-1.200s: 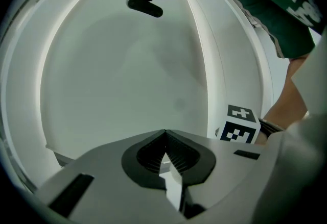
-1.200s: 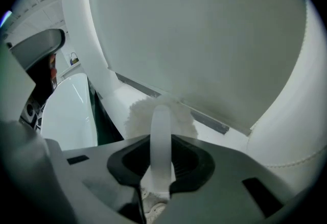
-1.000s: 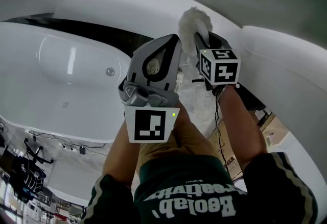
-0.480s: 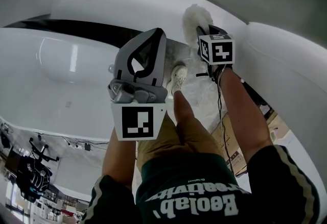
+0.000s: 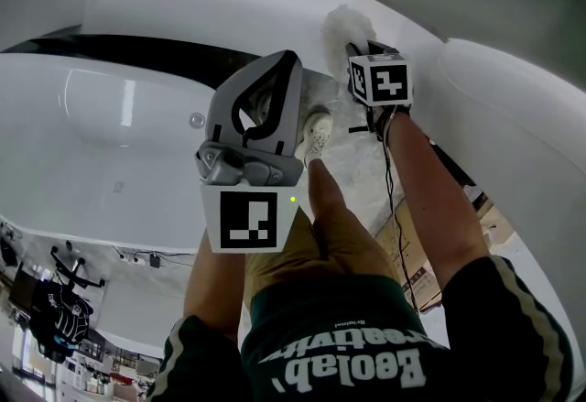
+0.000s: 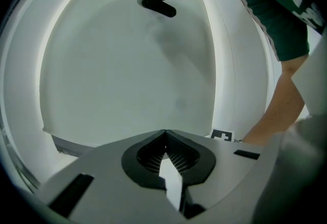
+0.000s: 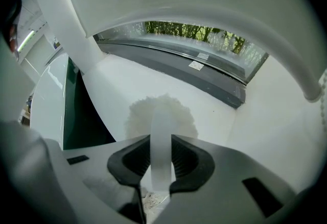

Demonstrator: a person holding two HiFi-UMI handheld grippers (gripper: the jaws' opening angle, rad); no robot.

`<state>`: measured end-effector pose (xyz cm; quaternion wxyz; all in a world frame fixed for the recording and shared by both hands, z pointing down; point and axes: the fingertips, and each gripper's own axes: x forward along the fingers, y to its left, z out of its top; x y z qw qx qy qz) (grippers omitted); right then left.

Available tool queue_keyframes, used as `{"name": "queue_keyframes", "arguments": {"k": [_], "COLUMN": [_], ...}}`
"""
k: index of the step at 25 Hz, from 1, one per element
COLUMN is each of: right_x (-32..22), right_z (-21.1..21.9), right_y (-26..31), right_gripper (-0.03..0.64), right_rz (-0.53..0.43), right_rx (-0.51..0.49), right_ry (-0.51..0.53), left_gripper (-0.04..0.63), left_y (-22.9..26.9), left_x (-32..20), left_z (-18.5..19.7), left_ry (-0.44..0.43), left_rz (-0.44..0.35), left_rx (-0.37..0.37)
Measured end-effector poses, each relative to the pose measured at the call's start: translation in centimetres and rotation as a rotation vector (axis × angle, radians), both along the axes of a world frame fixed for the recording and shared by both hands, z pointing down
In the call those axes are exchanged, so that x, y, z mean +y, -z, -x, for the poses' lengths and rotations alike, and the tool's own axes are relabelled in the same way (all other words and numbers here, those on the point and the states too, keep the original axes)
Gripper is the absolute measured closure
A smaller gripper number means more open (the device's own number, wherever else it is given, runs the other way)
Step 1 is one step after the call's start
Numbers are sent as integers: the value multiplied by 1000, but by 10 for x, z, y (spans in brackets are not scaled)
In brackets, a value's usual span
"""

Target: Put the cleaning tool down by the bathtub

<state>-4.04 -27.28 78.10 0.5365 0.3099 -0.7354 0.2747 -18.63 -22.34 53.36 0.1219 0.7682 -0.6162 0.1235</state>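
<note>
Right gripper [image 7: 161, 140] clenches the fluffy white duster [image 7: 162, 113] by its handle, upper centre, over a white surface beside the glossy bathtub [image 5: 110, 135]. Left gripper [image 6: 165, 135] has its jaws pressed together, empty. Window greenery [image 7: 189, 30] shows beyond.

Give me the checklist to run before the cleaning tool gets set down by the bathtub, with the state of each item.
1. Grip: right tongs closed on the cleaning tool handle: ok.
2. Spare hand: left tongs shut, nothing between them: ok.
3. Landing spot: white surface beyond the fluffy head looks bare: ok.
4. Contact: fluffy head resting on that surface: cannot tell.
5. Place: bathtub directly beside the tool: ok.
6. Foot: shoe apart from the tool: ok.
</note>
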Motion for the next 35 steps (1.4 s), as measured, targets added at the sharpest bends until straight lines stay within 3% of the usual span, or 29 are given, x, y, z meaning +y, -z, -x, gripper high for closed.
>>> {"name": "queue_keyframes", "arguments": {"k": [14,19,27,28,30,32,35], "right_x": [-2,-5,2,0,-5,-2,3], "right_z": [-7,-2,-2,-4,-6,-5,-2], "right_y": [-32,-36,-41,-39,-36,-32,-25], "right_gripper": [518,518,518,508,387,270,256], "right_rz": [23,25,-36,-65,-115,-99,-87], "right_rx": [40,34,2,8,-2,-67,-114], "right_ry": [53,88,80,74,51,15,22], "left_gripper": [586,586,586,586,586,586,586], "left_y": [-7,-12,-20,-19,-20,-19,-17], "left_x": [1,-1,0,0,-1,-2,-6], "left_z": [-5,-5,-2,-3,-4,-4,-5], "left_ry": [7,14,13,8,3,5,2], "left_rz": [1,26,45,48,61,70,71], "left_rx": [11,62,51,54,77,100,102]}}
